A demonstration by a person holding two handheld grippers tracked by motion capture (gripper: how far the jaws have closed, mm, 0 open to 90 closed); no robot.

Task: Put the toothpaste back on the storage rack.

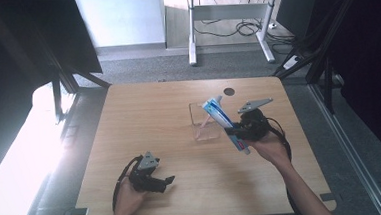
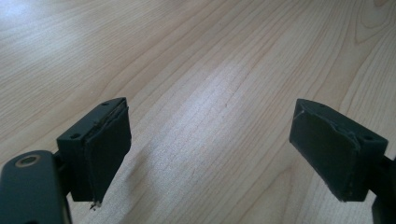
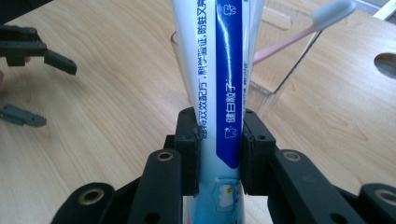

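Observation:
My right gripper (image 1: 234,131) is shut on a blue and white toothpaste tube (image 1: 224,121), held tilted above the table with its upper end over a clear plastic cup (image 1: 203,121). In the right gripper view the tube (image 3: 224,70) is pinched between the pads, with the clear cup (image 3: 275,70) just behind it. A pink toothbrush (image 3: 322,21) leans inside the cup, bristle head up. My left gripper (image 1: 165,183) rests near the table's front left, jaws open with nothing between them. The left gripper view shows its pads (image 2: 105,151) wide apart over bare wood.
The wooden table (image 1: 144,125) has a round cable hole (image 1: 229,91) near the back edge, behind the cup. Dark frame posts stand on both sides, and a white desk frame (image 1: 192,32) stands on the floor beyond.

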